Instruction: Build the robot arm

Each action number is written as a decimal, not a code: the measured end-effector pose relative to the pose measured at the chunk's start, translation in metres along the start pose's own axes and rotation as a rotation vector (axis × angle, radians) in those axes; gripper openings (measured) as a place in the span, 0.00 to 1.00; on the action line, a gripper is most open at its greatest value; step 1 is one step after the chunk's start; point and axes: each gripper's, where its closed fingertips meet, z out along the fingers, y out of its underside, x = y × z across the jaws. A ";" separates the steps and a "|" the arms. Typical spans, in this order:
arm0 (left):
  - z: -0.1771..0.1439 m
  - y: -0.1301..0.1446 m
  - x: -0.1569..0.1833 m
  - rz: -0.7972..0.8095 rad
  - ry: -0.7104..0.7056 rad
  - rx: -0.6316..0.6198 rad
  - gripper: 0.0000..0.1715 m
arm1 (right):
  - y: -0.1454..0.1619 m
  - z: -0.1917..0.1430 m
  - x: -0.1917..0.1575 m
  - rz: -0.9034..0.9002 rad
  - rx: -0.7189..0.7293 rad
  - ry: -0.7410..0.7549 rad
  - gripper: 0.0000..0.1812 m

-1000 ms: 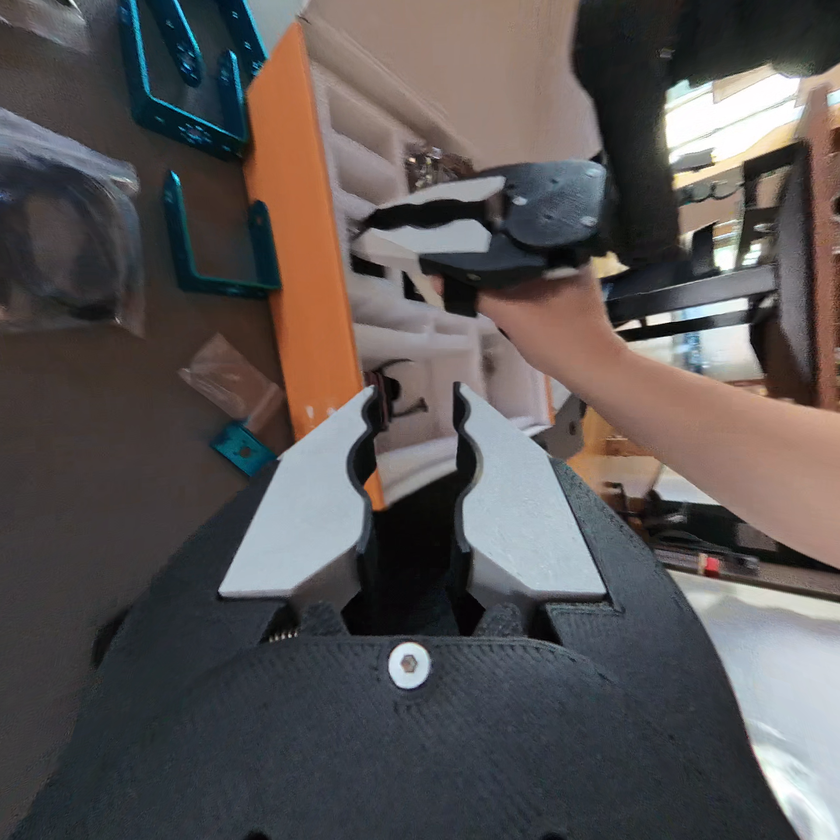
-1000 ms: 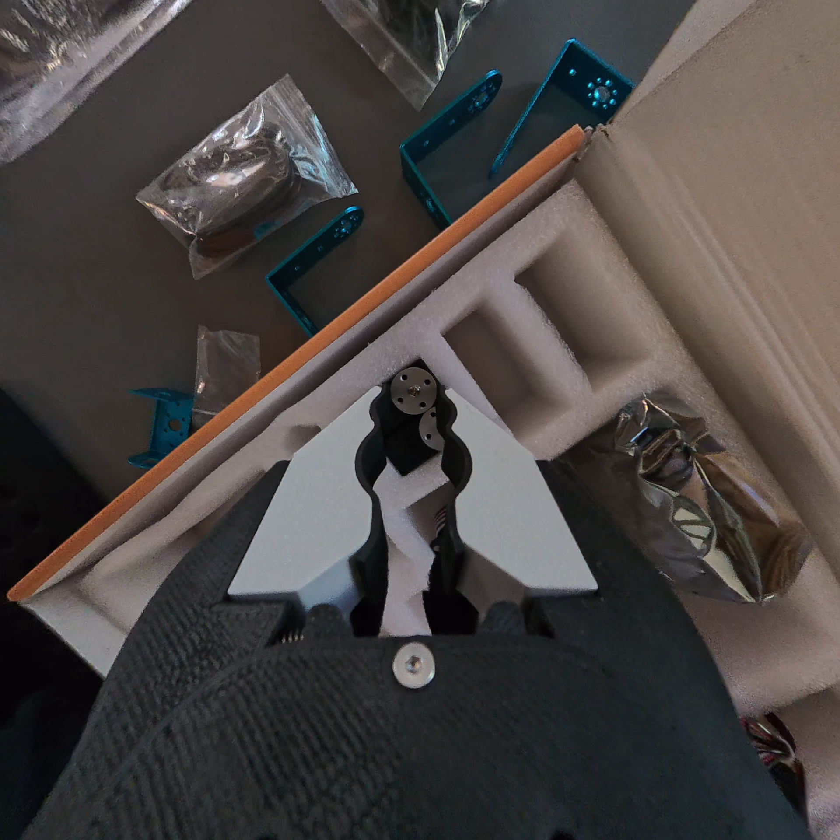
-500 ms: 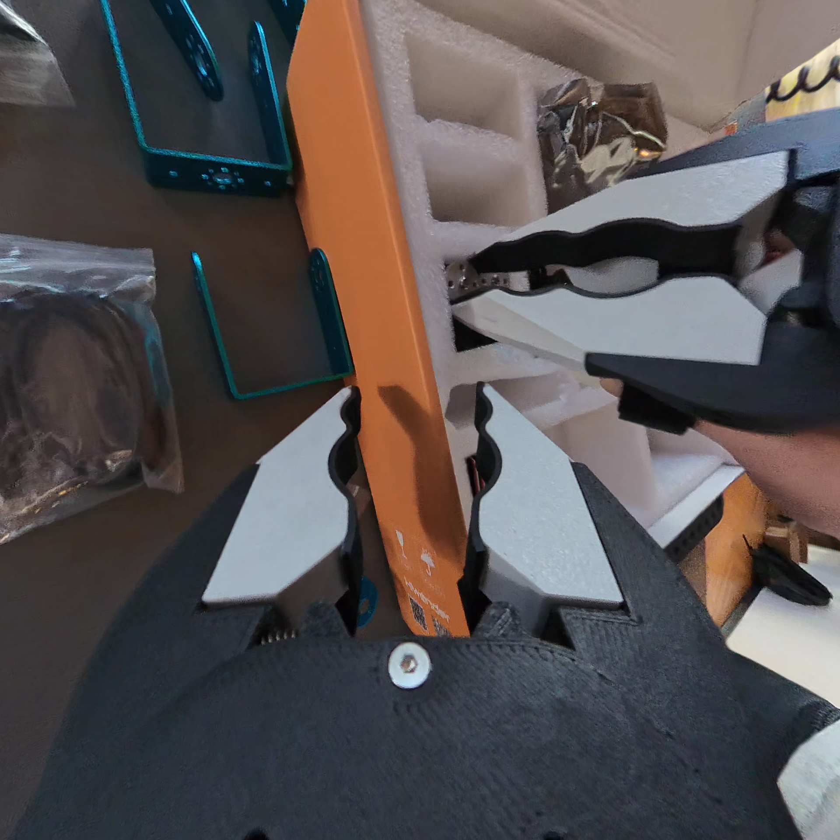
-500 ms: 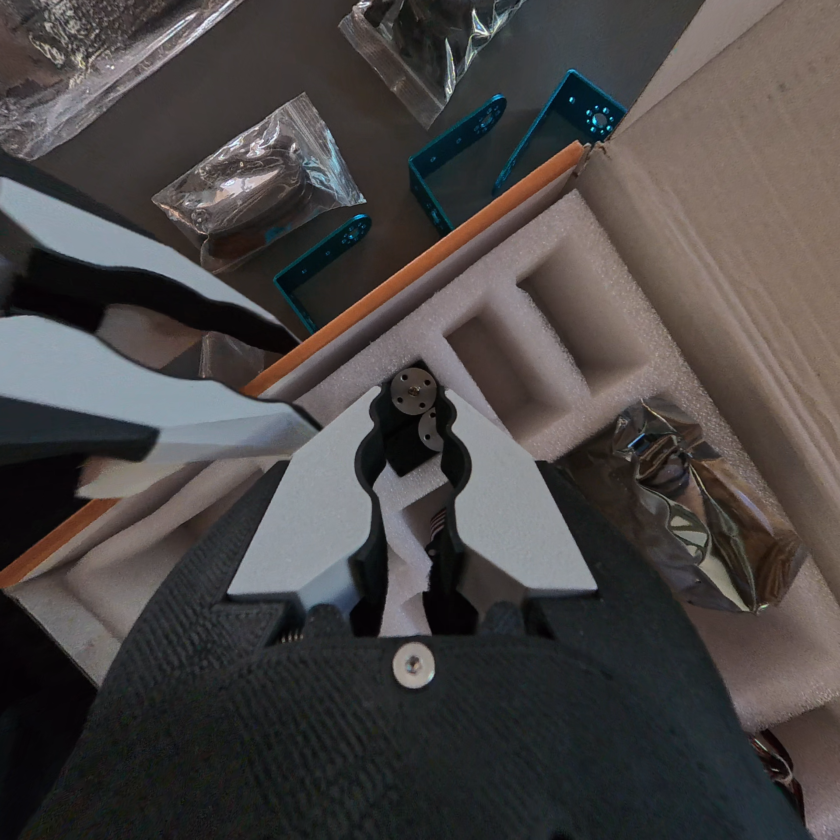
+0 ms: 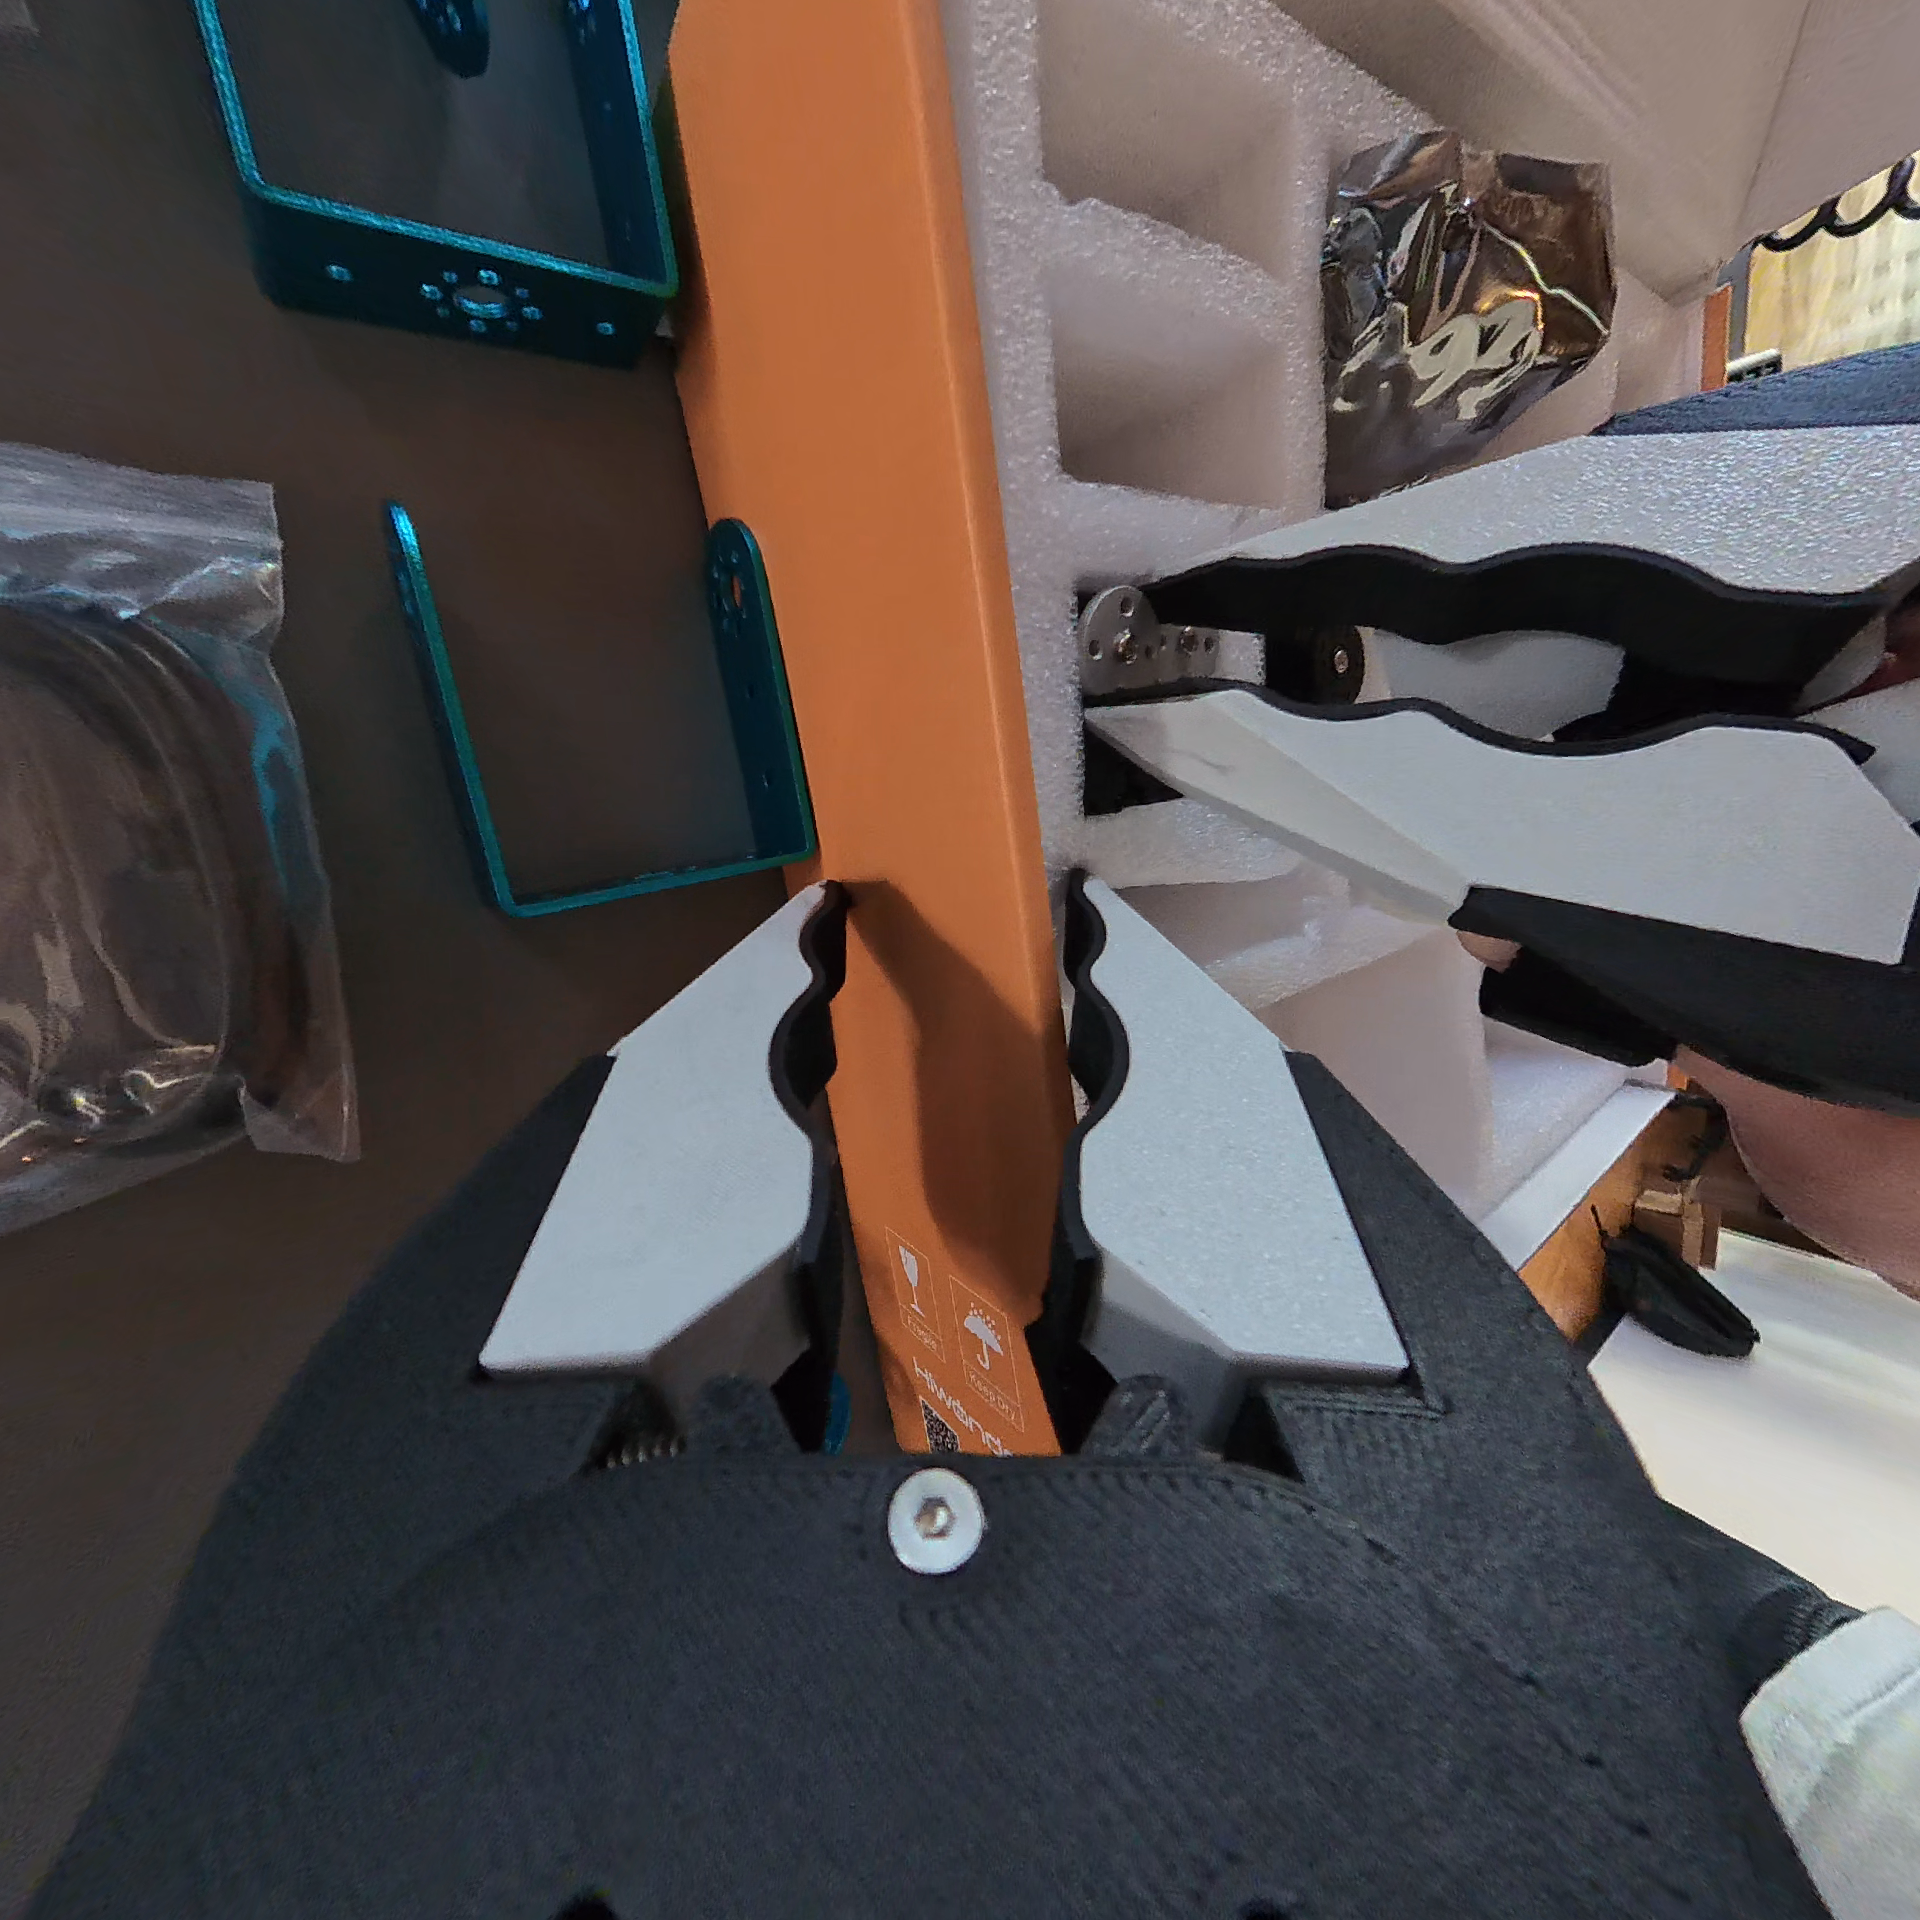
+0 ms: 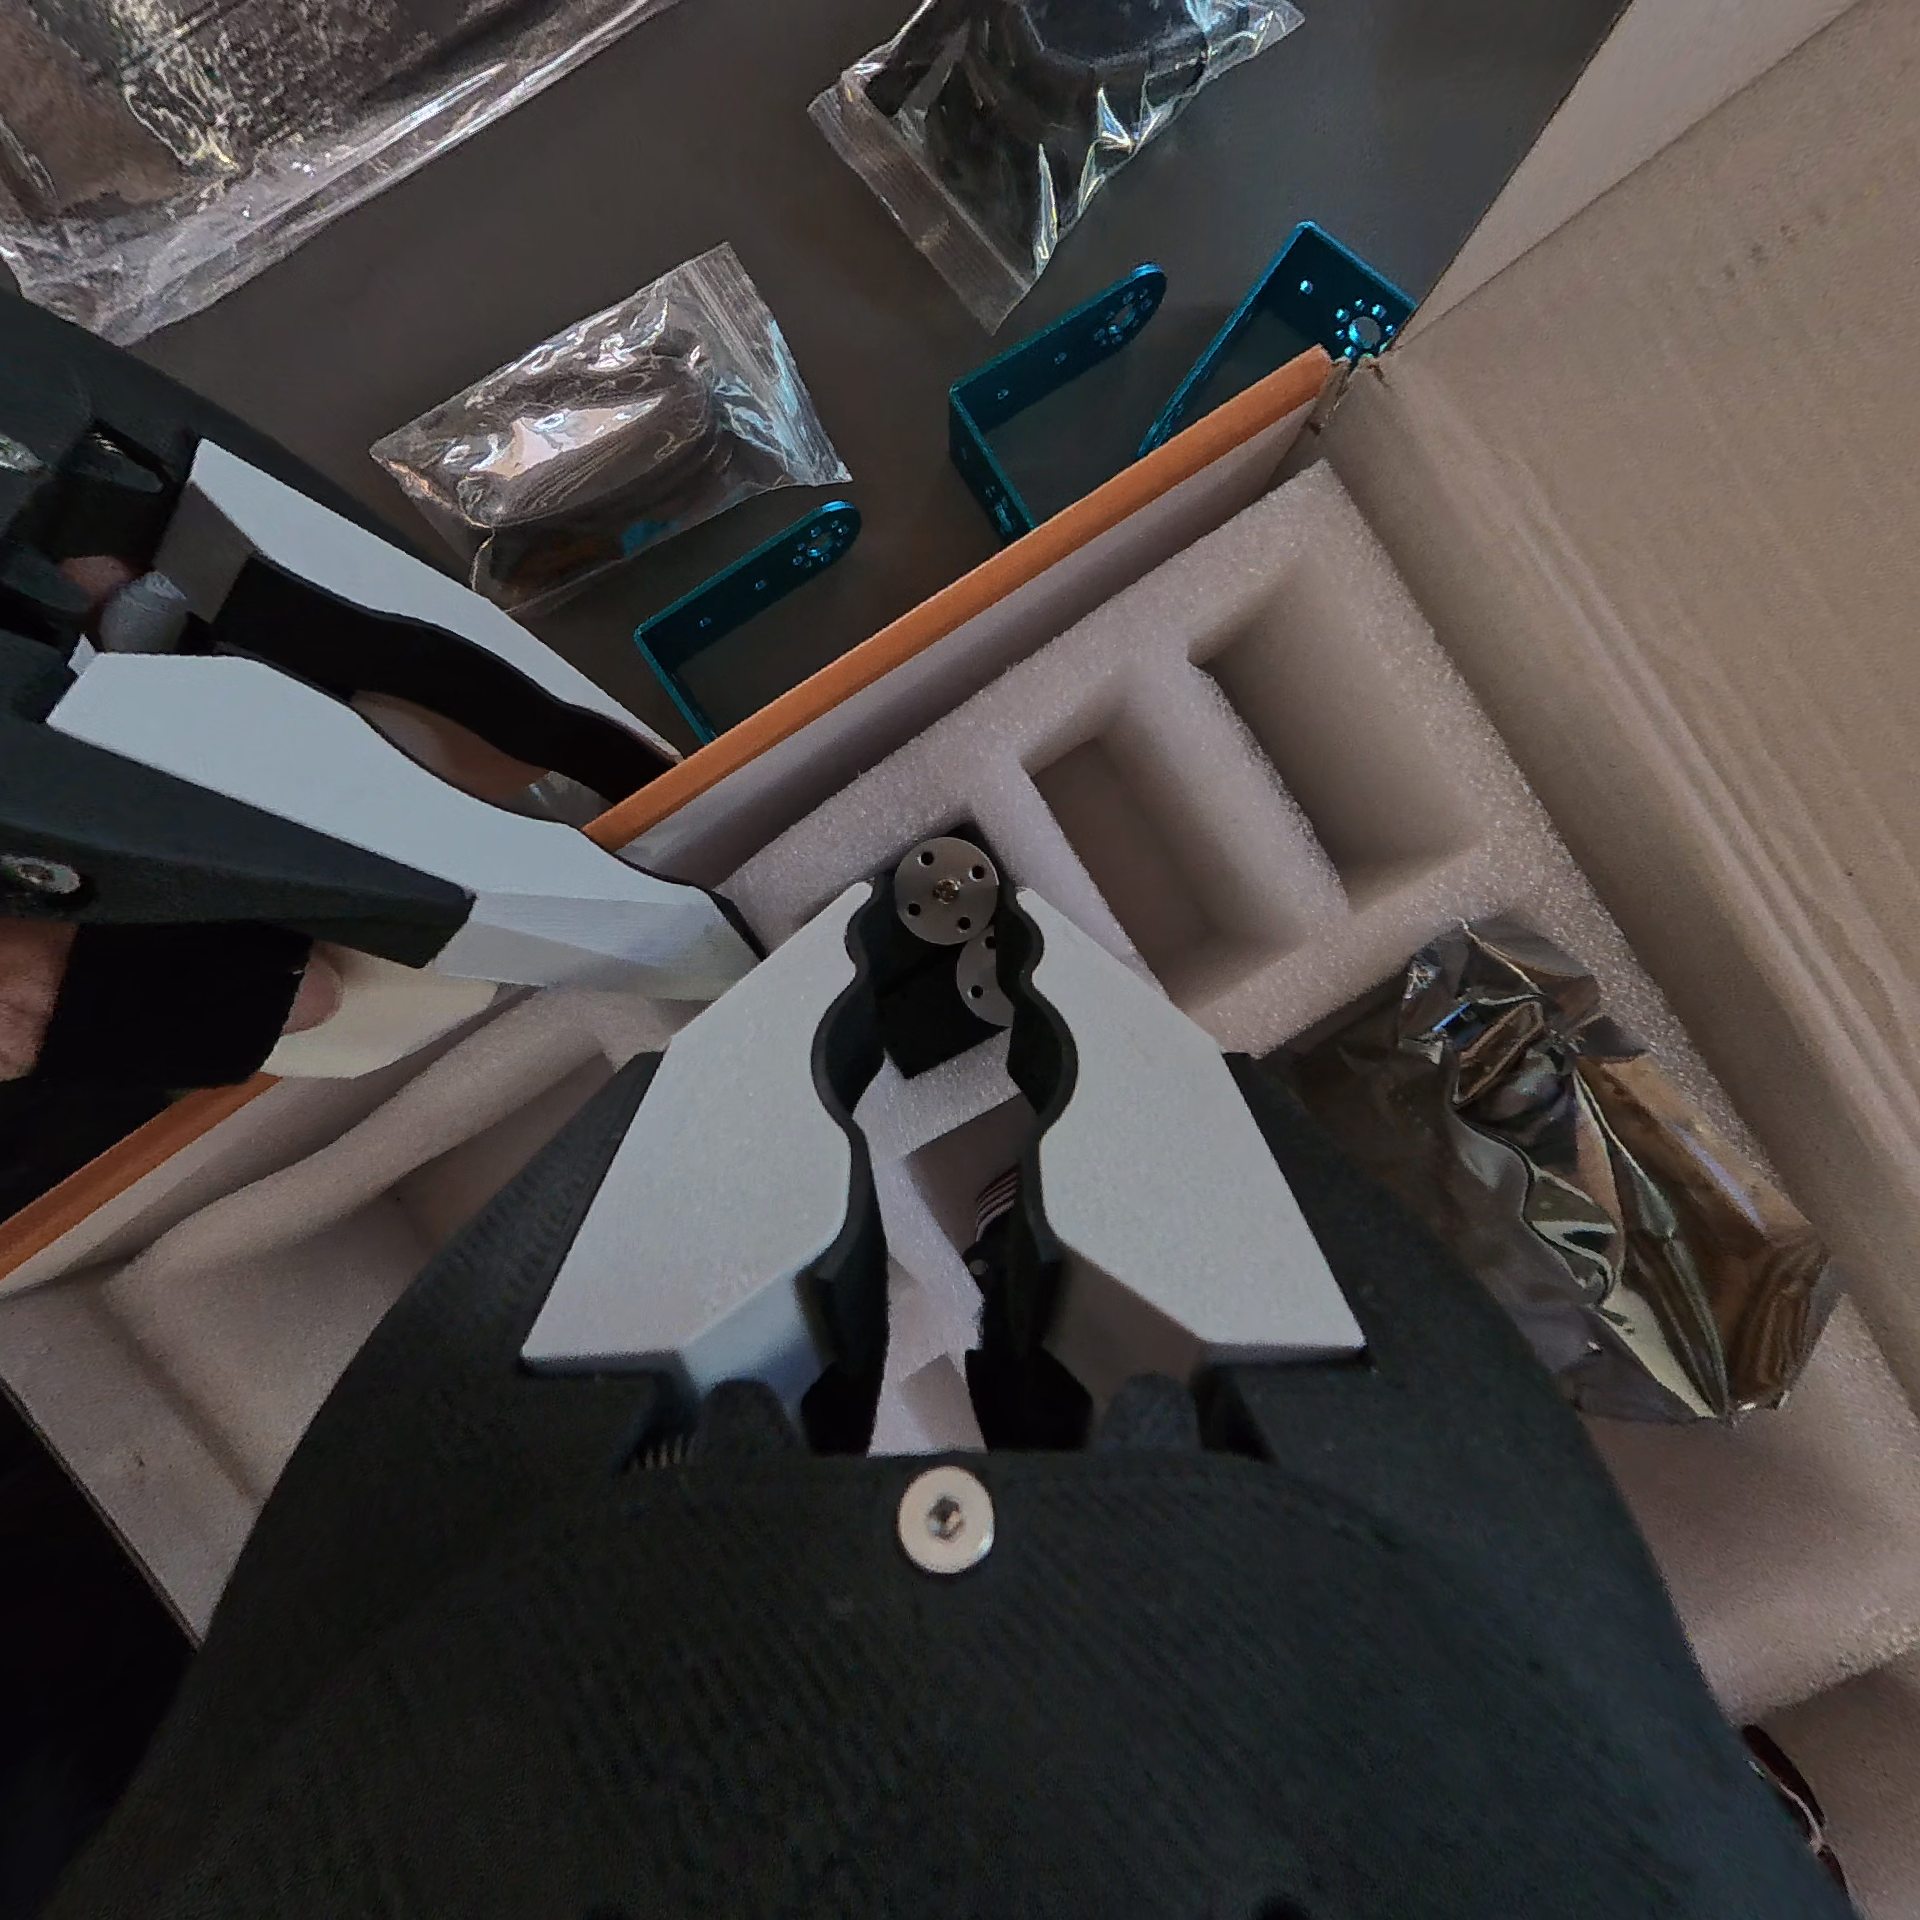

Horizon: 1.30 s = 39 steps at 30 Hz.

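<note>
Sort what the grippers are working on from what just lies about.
In hand: left gripper, jaws astride the orange box wall; right gripper, jaws on the black servo in the white foam insert.
Lying about: teal brackets, clear bagged parts, silver foil bag in the foam.

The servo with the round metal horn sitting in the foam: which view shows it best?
The right wrist view. There the servo lies straight ahead between the right hand-held gripper's fingers, its round horn face-on and black body visible in the white foam insert. The left wrist view shows it only edge-on, partly hidden by foam and fingers.
</note>
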 end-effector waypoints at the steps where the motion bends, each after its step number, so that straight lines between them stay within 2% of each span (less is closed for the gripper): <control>1: 0.000 0.000 0.000 -0.002 0.001 0.000 0.24 | 0.000 0.000 0.000 -0.006 -0.002 0.001 0.10; 5: 0.001 0.001 0.000 -0.016 0.014 -0.003 0.25 | 0.000 -0.001 0.001 -0.024 -0.007 0.001 0.10; 9: 0.001 0.001 0.000 -0.021 0.012 0.010 0.25 | -0.003 -0.002 0.004 0.075 -0.042 -0.108 0.09; 15: 0.001 0.000 -0.001 -0.010 -0.005 0.026 0.24 | -0.004 -0.001 0.006 0.068 -0.104 -0.179 0.09; 22: 0.002 0.001 -0.002 -0.002 -0.006 0.011 0.24 | -0.004 -0.009 0.001 -0.035 -0.057 -0.025 0.09; 28: 0.003 0.002 -0.002 0.001 -0.019 0.021 0.24 | -0.009 -0.006 0.007 0.102 -0.147 -0.222 0.09; 31: 0.004 0.004 -0.003 0.012 -0.038 0.014 0.24 | -0.008 -0.010 0.006 0.068 -0.182 -0.228 0.09; 34: 0.008 0.007 -0.005 -0.028 -0.030 0.007 0.25 | -0.005 -0.018 0.002 -0.001 -0.158 -0.153 0.06; 35: 0.008 0.007 -0.005 -0.031 -0.028 0.009 0.25 | -0.010 -0.024 0.006 -0.026 -0.107 -0.111 0.00; 36: 0.008 0.007 -0.005 -0.026 -0.029 0.009 0.25 | -0.018 -0.032 0.009 -0.012 -0.047 -0.089 0.00; 39: 0.008 0.007 -0.005 -0.027 -0.028 0.007 0.26 | -0.025 -0.044 0.009 0.012 -0.021 -0.131 0.00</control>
